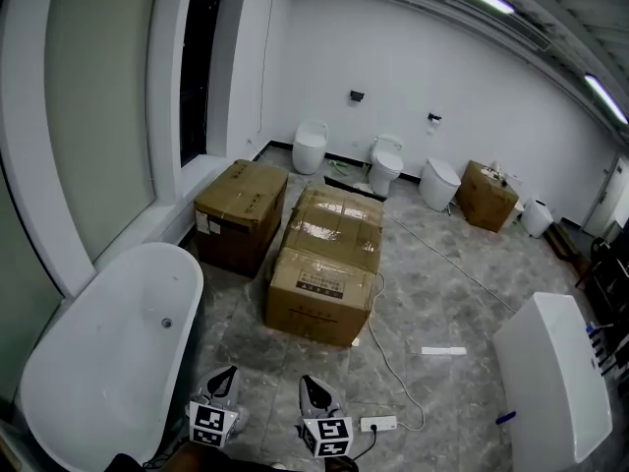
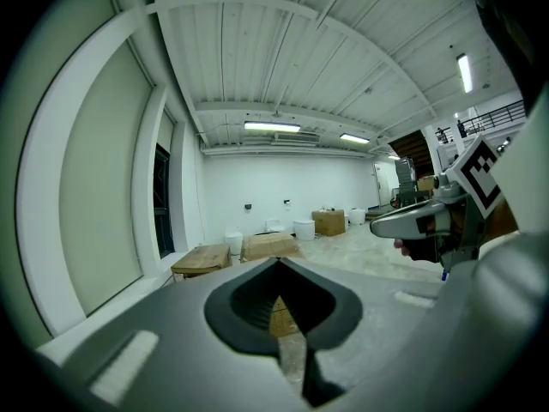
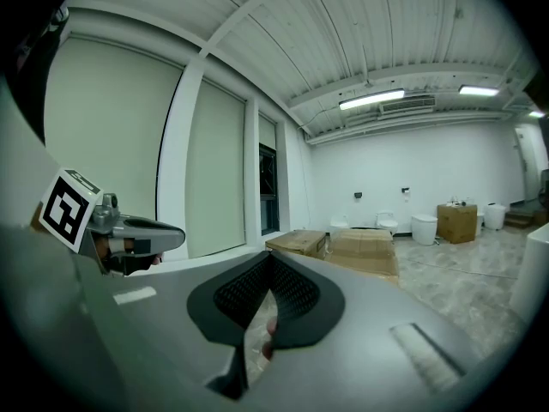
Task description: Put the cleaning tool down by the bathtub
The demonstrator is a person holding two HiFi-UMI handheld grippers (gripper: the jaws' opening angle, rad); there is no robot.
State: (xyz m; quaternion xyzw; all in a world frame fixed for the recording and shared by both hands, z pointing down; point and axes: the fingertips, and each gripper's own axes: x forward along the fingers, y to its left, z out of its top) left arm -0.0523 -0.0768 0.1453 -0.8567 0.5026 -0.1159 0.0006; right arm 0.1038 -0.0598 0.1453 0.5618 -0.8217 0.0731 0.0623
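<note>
The white bathtub [image 1: 108, 362] lies at the lower left of the head view. My left gripper [image 1: 225, 376] hovers just right of its rim, with my right gripper [image 1: 312, 389] beside it over the grey floor. Both point forward and both look shut, jaws meeting at the tips with nothing clearly held. In the left gripper view the left gripper [image 2: 279, 266] shows its jaws touching, with the right gripper [image 2: 429, 221] beside it. The right gripper [image 3: 269, 263] is shut as well, with a small pinkish patch in the slit lower down. No cleaning tool can be made out.
Three taped cardboard boxes [image 1: 329, 264] stand ahead in mid-floor. A power strip [image 1: 378, 424] and its white cable [image 1: 388, 357] lie right of the grippers. A second white tub [image 1: 555, 382] is at the right, and toilets [image 1: 385, 165] line the back wall.
</note>
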